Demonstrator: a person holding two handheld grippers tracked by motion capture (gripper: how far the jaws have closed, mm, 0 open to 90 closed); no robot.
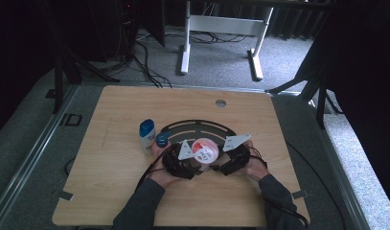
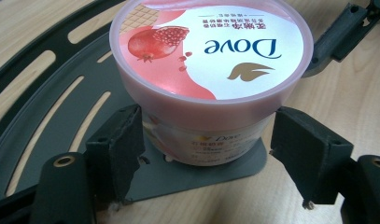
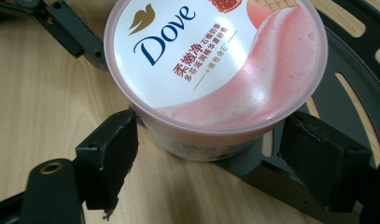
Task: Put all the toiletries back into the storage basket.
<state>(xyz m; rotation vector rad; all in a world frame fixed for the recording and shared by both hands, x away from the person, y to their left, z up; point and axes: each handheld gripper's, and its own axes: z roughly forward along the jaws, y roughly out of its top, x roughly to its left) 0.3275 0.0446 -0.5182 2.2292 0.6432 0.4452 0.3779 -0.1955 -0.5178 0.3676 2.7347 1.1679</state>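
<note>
A round pink plastic Dove tub (image 2: pixel 211 70) (on a slotted black metal plate (image 2: pixel 52 116)) is bracketed by the left gripper (image 2: pixel 206 140) and right gripper (image 3: pixel 208 140), jaws spread, apparently not clamped.

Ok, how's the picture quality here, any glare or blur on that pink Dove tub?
High view: dim and soft, the Dove tub small, its print unreadable. Left gripper view: sharp on the lid, slight sheen on its pink rim, near jaws a little soft. Right gripper view: broad white glare across the lid's pink swirl, logo still legible.
</note>
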